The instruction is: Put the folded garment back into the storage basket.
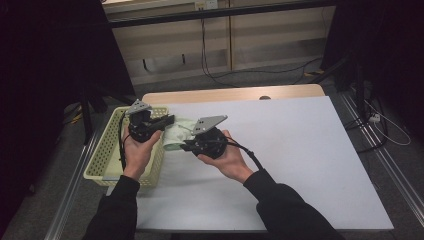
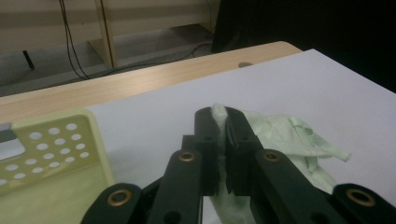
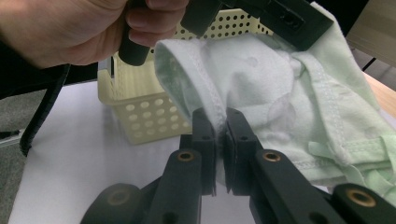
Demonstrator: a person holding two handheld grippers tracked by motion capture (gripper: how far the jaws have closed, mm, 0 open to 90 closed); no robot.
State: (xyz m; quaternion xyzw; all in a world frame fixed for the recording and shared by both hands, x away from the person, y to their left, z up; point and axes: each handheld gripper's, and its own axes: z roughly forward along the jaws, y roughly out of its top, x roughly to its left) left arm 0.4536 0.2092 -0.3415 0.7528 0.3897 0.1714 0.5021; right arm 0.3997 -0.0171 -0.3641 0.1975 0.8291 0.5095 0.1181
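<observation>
we hold the pale green garment [image 1: 176,136] off the white table [image 1: 300,165], just beside the yellow basket [image 1: 102,155]; our left gripper [image 2: 222,122] and right gripper [image 3: 221,122] are each clamped tight on its cloth.

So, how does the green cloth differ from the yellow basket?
The cloth is soft, pale green and crumpled; the basket is stiff, yellow and full of holes. The cloth is pinched by both hand-held grippers, left and right; the basket stands untouched at the table's edge. Both are light-coloured.
</observation>
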